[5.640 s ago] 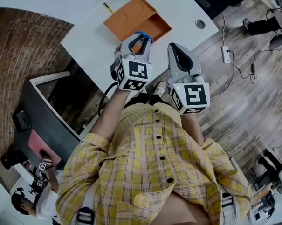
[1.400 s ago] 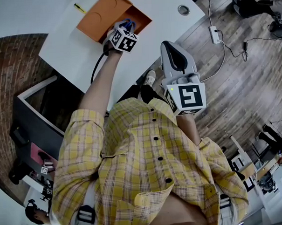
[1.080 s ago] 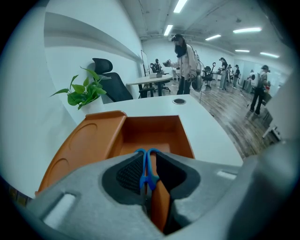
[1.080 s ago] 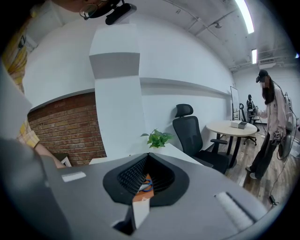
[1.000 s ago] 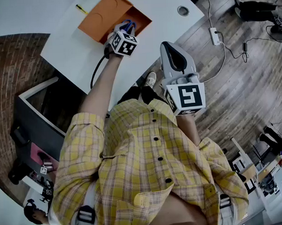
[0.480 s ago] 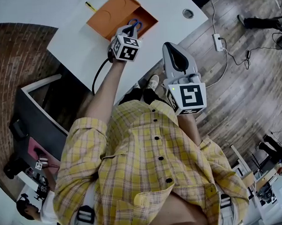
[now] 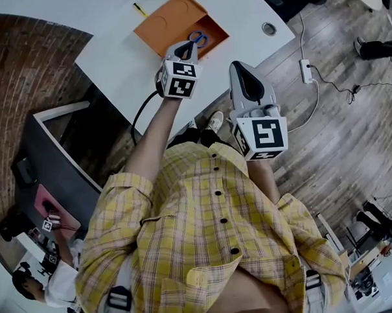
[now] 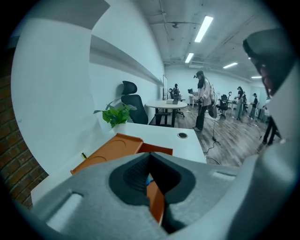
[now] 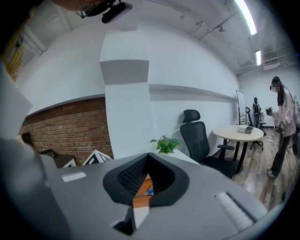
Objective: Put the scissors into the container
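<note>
The blue-handled scissors (image 7: 199, 39) lie inside the open orange container (image 7: 170, 21) on the white table (image 7: 123, 58). My left gripper (image 7: 186, 48) hovers just short of the container's near wall, shut, with nothing between its jaws. In the left gripper view the jaw tips (image 8: 150, 155) meet, and a bit of blue scissors (image 8: 148, 179) and orange container wall (image 8: 156, 201) show through the gap behind them. My right gripper (image 7: 239, 66) is held beside the table's near edge, shut and empty; its tips (image 9: 149, 155) meet too.
A yellow pencil (image 7: 139, 9) lies beyond the container's lid. A cable grommet (image 7: 269, 28) sits in the table at the right. A potted plant (image 8: 115, 115) stands at the table's far end. A dark cabinet (image 7: 60, 158) stands left; a power strip (image 7: 307, 70) lies on the floor.
The left gripper carried the scissors into the orange container, let them go there, and has drawn back toward the body with its jaws shut. The right gripper has stayed put.
</note>
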The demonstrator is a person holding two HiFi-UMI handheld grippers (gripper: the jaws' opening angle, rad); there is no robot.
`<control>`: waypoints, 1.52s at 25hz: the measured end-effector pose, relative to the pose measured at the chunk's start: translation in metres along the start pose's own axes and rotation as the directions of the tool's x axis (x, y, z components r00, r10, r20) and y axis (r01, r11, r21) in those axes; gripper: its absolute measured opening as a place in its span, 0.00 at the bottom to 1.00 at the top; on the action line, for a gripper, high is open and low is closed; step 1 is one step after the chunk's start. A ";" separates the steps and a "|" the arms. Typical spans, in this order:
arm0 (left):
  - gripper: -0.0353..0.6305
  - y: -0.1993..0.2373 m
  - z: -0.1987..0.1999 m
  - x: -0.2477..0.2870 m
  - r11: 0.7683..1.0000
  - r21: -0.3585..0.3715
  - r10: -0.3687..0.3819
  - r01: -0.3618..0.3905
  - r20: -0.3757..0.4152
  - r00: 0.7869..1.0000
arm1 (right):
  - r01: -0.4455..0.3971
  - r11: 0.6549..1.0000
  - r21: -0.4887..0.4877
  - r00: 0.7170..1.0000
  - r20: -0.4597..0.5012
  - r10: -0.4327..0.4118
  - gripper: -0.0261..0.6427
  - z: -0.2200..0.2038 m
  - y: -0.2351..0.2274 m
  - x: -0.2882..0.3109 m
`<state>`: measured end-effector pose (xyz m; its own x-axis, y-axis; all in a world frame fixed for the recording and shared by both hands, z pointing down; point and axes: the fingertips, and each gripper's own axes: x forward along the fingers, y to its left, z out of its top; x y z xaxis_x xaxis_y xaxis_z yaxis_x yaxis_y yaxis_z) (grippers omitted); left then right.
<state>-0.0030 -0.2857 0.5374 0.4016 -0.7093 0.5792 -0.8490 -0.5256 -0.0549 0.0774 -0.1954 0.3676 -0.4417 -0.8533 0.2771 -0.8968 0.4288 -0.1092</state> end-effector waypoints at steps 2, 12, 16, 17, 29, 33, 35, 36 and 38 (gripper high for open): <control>0.06 0.003 0.007 -0.012 1.000 -0.025 0.015 -0.015 0.020 1.000 | -0.002 1.000 0.002 1.000 0.011 0.002 0.05 0.004 0.003 0.000; 0.06 0.004 0.041 -0.071 0.993 -0.104 0.074 -0.059 0.146 0.986 | -0.012 1.000 0.010 0.999 0.048 0.011 0.04 0.014 0.018 -0.001; 0.06 0.001 0.057 -0.096 0.993 -0.091 0.095 -0.078 0.197 0.976 | -0.016 1.000 0.018 0.998 0.068 0.014 0.04 0.021 0.021 -0.004; 0.06 0.001 0.060 -0.102 0.992 -0.092 0.099 -0.081 0.211 0.972 | -0.016 1.000 0.018 0.997 0.070 0.015 0.04 0.022 0.023 -0.004; 0.06 0.010 0.083 -0.158 0.982 -0.125 0.174 -0.142 0.303 0.937 | -0.038 0.999 -0.009 0.996 0.083 0.039 0.04 0.034 0.041 0.001; 0.06 0.010 0.091 -0.176 0.979 -0.118 0.197 -0.166 0.335 0.922 | -0.045 0.999 -0.022 0.994 0.095 0.047 0.04 0.040 0.047 0.002; 0.06 0.010 0.094 -0.183 0.979 -0.116 0.200 -0.170 0.350 0.915 | -0.049 0.998 -0.028 0.994 0.099 0.051 0.04 0.041 0.050 0.003; 0.06 0.010 0.095 -0.187 0.978 -0.116 0.203 -0.172 0.358 0.912 | -0.049 0.998 -0.030 0.994 0.101 0.052 0.04 0.042 0.052 0.004; 0.06 0.010 0.098 -0.194 0.978 -0.114 0.206 -0.175 0.372 0.905 | -0.050 0.998 -0.034 0.993 0.105 0.053 0.04 0.044 0.055 0.005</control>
<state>-0.0558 -0.1993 0.3445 0.3168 -0.9249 0.2104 -0.9397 -0.3362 -0.0630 0.0252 -0.1892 0.3211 -0.4892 -0.8557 0.1687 -0.8722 0.4807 -0.0905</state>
